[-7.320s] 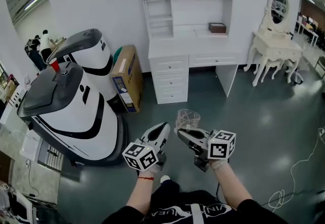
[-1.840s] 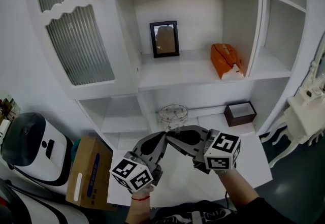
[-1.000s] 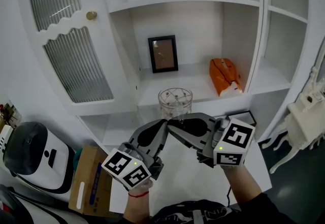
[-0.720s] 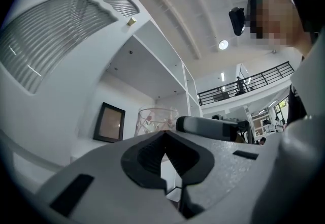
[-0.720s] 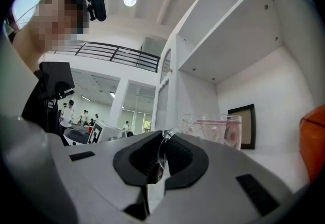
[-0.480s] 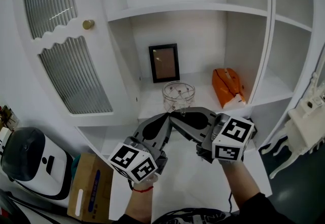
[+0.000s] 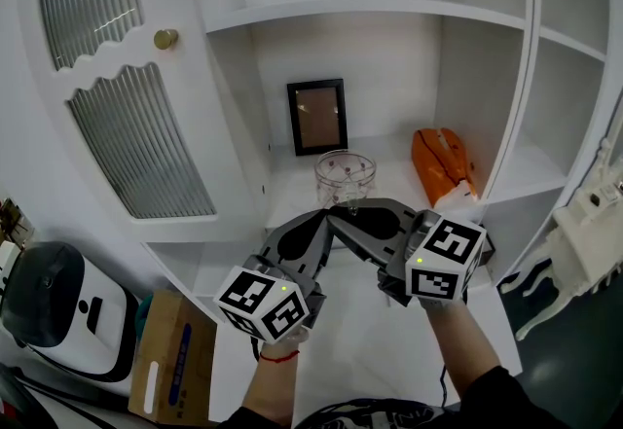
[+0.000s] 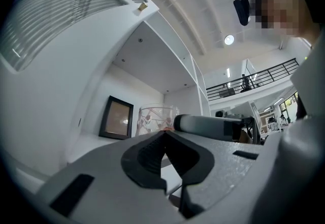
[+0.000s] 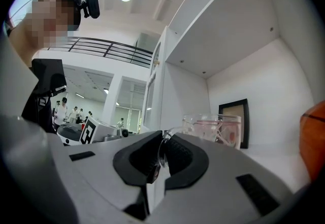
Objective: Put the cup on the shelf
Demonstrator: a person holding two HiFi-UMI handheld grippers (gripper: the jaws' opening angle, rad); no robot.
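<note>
A clear glass cup (image 7: pixel 345 179) with a faint pink pattern hangs over the front of the white middle shelf (image 7: pixel 287 186), in front of a black picture frame (image 7: pixel 316 116). Whether its base touches the board I cannot tell. My right gripper (image 7: pixel 338 214) is shut on the cup's thin glass handle (image 9: pixel 163 146), with the cup body (image 9: pixel 213 126) just past its jaws. My left gripper (image 7: pixel 325 221) sits close beside the right one, its jaws shut with nothing between them. In the left gripper view the cup (image 8: pixel 152 118) stands beyond the tips of the left gripper (image 8: pixel 163 134).
An orange pouch (image 7: pixel 442 164) lies at the right end of the same shelf. A ribbed-glass cabinet door (image 7: pixel 127 125) with a brass knob (image 7: pixel 165 38) closes the left side. Upright dividers (image 7: pixel 511 96) bound the shelf bay. A cardboard box (image 7: pixel 175 359) stands on the floor at lower left.
Both grippers have carried the cup up and forward, from below the shelf's front edge to over the shelf board near the picture frame. The right gripper's hold is unchanged.
</note>
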